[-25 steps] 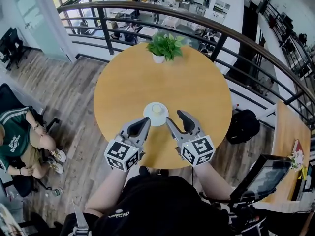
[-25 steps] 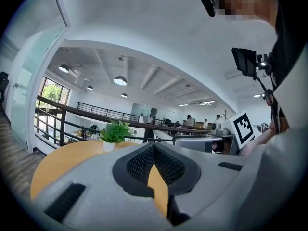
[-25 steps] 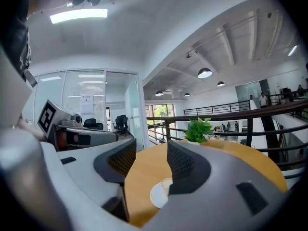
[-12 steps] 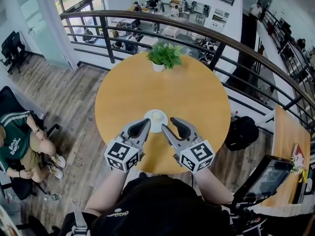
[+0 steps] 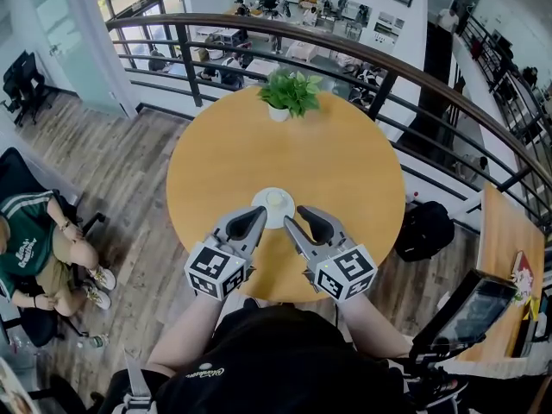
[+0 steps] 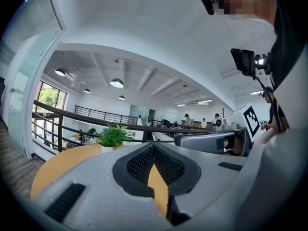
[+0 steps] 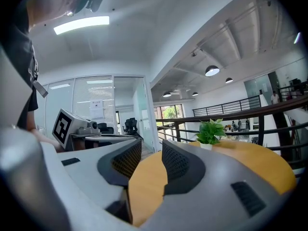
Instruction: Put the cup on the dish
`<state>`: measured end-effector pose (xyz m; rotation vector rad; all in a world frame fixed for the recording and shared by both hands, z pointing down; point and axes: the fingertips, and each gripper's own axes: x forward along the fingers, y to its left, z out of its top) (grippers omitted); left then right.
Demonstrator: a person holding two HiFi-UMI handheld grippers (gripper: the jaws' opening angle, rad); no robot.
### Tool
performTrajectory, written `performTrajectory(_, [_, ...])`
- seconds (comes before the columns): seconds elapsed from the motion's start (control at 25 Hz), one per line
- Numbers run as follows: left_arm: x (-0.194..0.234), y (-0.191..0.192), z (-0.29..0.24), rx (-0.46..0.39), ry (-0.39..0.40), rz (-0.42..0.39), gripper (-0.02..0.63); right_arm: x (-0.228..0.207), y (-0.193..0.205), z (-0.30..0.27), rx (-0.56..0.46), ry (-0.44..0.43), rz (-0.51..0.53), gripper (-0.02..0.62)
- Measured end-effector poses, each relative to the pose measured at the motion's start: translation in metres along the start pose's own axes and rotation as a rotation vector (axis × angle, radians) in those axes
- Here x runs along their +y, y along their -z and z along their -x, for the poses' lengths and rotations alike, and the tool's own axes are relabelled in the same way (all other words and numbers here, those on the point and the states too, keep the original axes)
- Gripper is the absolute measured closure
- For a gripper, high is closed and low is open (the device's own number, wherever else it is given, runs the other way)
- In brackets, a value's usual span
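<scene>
The cup [image 5: 275, 199], small and pale, stands upright on the white dish [image 5: 261, 210], and nothing grips it. The dish lies on the round wooden counter [image 5: 345, 162], a little nearer the person than its middle.

Both tools sit just in front of the dish, tips pointing toward it across the counter. The left tool [image 5: 256, 214] has its tip just beside the dish's near left edge. Its own view shows its jaws closed together on nothing, with only a sliver of counter below the meeting tips. The right tool [image 5: 296, 219] lies just beside the dish's near right edge. Its jaws have just been closing and now stand nearly together, with a narrow gap left between the pads. Only bare counter shows through that gap, so this tool grips nothing either. The two tools lie side by side, near each other but apart.

At the far edge of the counter stands a leafy green plant [image 5: 290, 93] in a white pot. A dark curved railing [image 5: 388, 59] runs behind it. On the wooden floor to the left, a seated person [image 5: 34, 248] in green occupies a chair, and a black bag [image 5: 425, 222] rests on the floor to the counter's right.
</scene>
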<state>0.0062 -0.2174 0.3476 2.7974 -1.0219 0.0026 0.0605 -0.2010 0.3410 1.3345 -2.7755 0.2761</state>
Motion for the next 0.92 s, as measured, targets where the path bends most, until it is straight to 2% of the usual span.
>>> performTrajectory(0.92, [-0.01, 0.012, 0.01, 0.009, 0.002, 0.011, 0.612, 0.013, 0.014, 0.009, 0.011, -0.006, -0.009, 0.469])
